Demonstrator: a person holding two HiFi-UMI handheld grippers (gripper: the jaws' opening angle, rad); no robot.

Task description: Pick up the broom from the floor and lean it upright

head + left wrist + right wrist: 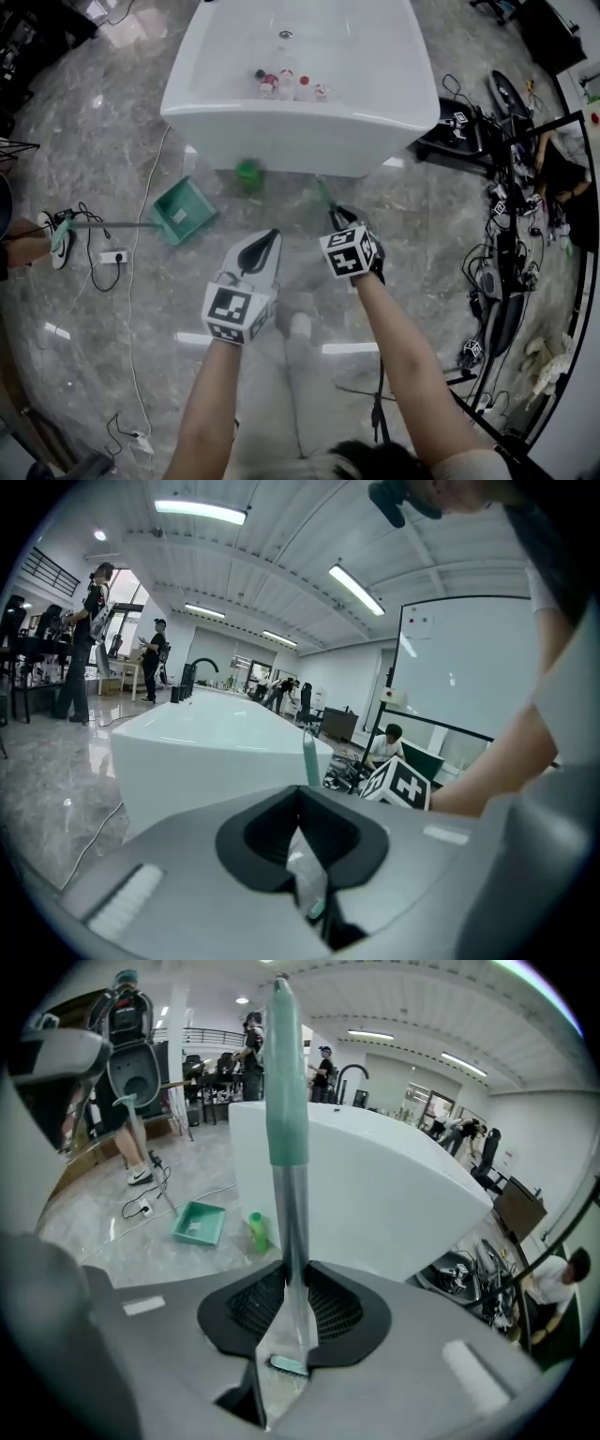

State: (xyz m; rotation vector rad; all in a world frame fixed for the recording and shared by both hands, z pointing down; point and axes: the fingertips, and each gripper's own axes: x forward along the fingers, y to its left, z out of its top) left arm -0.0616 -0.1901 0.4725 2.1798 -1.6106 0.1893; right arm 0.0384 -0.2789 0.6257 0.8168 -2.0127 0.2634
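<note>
Between my right tool's point(339, 217) jaws I am clamping the broom point(286, 1138): grey shaft gripped, green end standing upright before the white bathtub point(309, 141). My left tool point(267, 240) is hovering just beside it, jaws pressing together, empty. The bathtub's near wall is bounding the front. A green dustpan point(183, 211) and a green bottle point(247, 173) are sitting on the floor point(103, 159) at its foot, left of the broom. Cables point(91, 246) are trailing at left, and equipment clutter point(506, 262) is crowding the right edge. Open floor is showing around my legs.
</note>
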